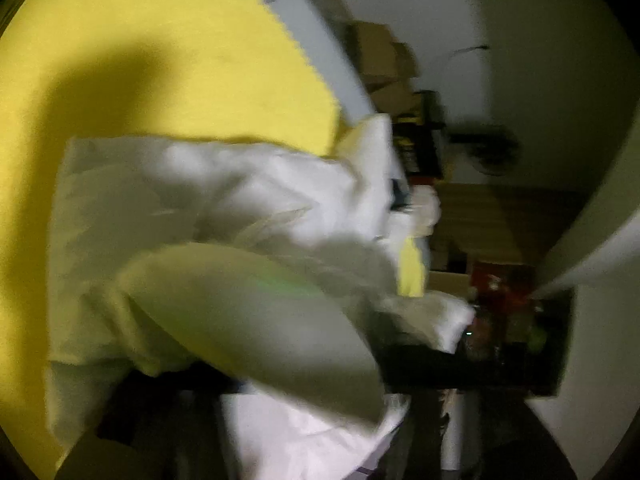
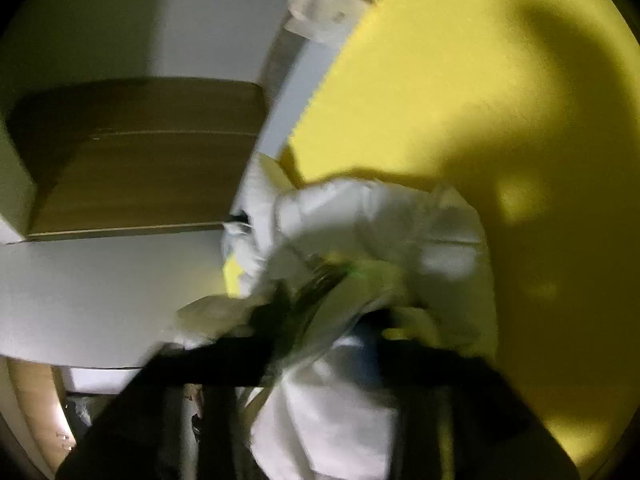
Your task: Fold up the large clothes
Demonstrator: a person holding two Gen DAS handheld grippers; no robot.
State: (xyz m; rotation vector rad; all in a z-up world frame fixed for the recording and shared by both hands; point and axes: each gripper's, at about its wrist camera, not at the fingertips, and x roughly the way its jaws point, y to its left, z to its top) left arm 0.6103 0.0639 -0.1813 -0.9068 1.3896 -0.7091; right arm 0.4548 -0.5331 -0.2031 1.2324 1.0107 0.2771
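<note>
1. Lying bunched on a yellow mat (image 1: 168,40), a white garment (image 1: 224,196) sits near the mat's edge, beside the pale floor strip (image 1: 320,40).
2. Both views are blurred and tilted.
3. Left view: cloth folds fill the middle, and a pale rounded fold (image 1: 256,300) lies closest to the lens. The left gripper (image 1: 208,384) shows only as a dark shape under the cloth; I cannot tell whether its claw is spread or pinching.
4. Right view: the garment (image 2: 380,216) drapes over the right gripper (image 2: 320,344), whose dark bars cross the lower frame. Cloth covers the tips, so its claw state cannot be told.
5. Boxes (image 1: 384,60) stand beyond the mat in the left view; a brown panel (image 2: 144,152) shows off the mat in the right view.
</note>
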